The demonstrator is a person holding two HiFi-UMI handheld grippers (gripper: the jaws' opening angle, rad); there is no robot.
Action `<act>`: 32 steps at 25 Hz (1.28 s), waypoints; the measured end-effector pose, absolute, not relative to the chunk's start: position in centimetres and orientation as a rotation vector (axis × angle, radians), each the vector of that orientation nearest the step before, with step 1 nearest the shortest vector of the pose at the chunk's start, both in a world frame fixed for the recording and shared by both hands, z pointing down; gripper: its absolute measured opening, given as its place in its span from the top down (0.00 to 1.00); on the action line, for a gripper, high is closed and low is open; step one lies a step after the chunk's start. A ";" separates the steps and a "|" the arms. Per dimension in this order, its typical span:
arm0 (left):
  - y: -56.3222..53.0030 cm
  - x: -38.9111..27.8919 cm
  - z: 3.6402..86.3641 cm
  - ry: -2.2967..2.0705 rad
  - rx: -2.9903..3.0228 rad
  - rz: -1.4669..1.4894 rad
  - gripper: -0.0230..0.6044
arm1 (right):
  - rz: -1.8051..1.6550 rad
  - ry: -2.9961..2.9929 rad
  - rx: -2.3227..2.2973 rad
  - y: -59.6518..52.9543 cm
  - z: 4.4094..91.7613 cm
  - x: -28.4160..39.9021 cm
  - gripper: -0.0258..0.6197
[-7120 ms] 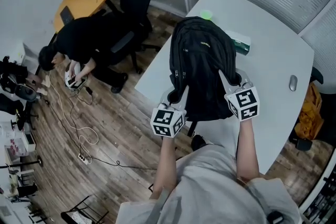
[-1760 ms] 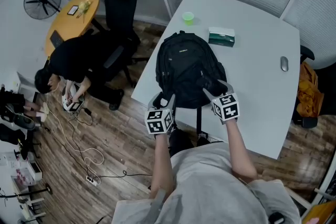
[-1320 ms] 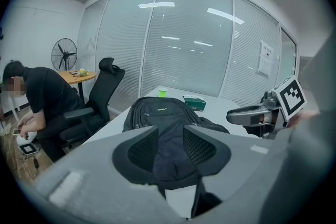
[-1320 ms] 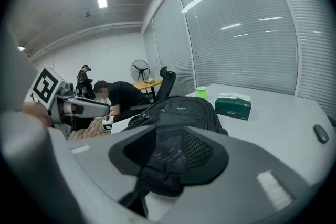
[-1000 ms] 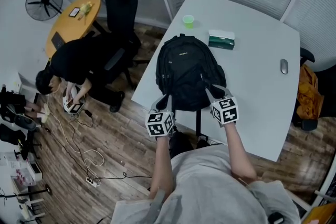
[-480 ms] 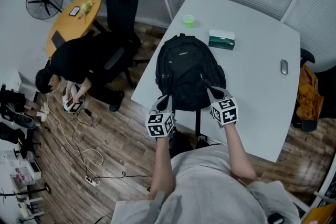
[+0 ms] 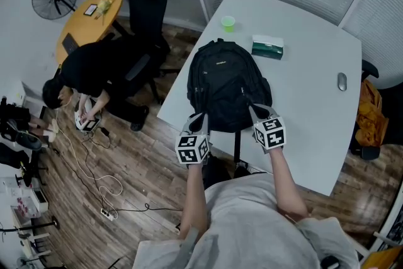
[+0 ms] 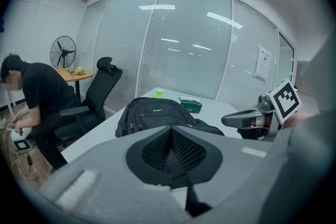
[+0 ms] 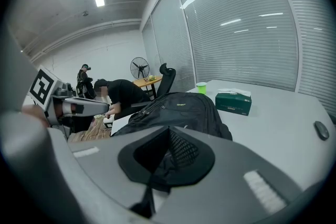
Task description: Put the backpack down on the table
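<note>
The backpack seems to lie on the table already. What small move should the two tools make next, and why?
Probably draw both tools straight back toward the person. The backpack lies flat on the table, and the left tool and the right tool, jaws together, sit at its near end, so the putting down looks done.

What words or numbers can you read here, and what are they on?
No text is readable.
Backpack logo: too small to read.
Green box print: too blurred to read.
Sheet on the glass wall: too small to read.
</note>
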State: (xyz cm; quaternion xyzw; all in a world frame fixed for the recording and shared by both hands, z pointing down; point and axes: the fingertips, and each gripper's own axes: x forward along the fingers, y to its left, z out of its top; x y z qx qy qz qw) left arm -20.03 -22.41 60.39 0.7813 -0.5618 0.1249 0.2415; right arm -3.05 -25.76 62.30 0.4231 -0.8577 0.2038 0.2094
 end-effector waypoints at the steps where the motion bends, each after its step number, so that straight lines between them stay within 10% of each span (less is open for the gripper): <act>1: -22.4 -19.9 60.4 -1.524 2.140 0.338 0.95 | 0.566 -2.386 1.178 -25.8 62.3 -3.0 0.96; 32: -21.9 -19.9 60.9 -1.546 2.120 0.382 0.95 | 0.586 -2.390 1.160 -25.2 62.6 -2.6 0.96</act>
